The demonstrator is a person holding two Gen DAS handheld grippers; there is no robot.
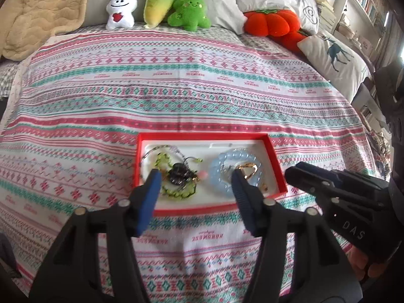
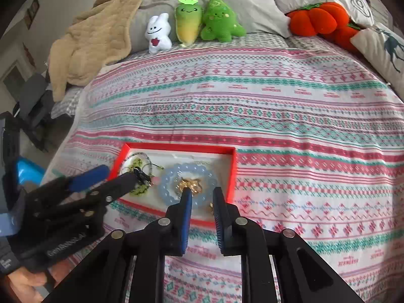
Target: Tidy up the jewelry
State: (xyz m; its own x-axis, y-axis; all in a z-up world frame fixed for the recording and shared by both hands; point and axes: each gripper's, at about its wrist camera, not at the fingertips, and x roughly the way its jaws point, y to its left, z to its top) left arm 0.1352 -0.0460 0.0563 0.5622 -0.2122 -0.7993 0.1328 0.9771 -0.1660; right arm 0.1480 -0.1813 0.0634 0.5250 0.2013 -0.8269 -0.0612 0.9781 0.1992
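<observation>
A shallow red tray [image 1: 202,136] with a white floor lies on the patterned bedspread. It holds a green bead bracelet [image 1: 176,193], a dark charm piece [image 1: 178,176], a pale blue bead ring [image 1: 222,166] and gold jewelry [image 1: 248,170] inside that ring. My left gripper [image 1: 195,176] hovers over the tray's near half, jaws wide open, nothing between them. My right gripper [image 2: 202,193] is over the blue ring [image 2: 169,176] and gold pieces [image 2: 192,185], jaws a little apart and empty. The right gripper [image 1: 294,171] shows beside the tray's right edge, and the left gripper [image 2: 118,174] over its left end.
Three plush toys [image 1: 159,5] stand in a row at the head of the bed. An orange pumpkin plush [image 1: 272,22] and pillows [image 1: 333,58] lie at the far right. A beige blanket [image 1: 45,12] is heaped far left. The striped bedspread [image 1: 176,88] stretches beyond the tray.
</observation>
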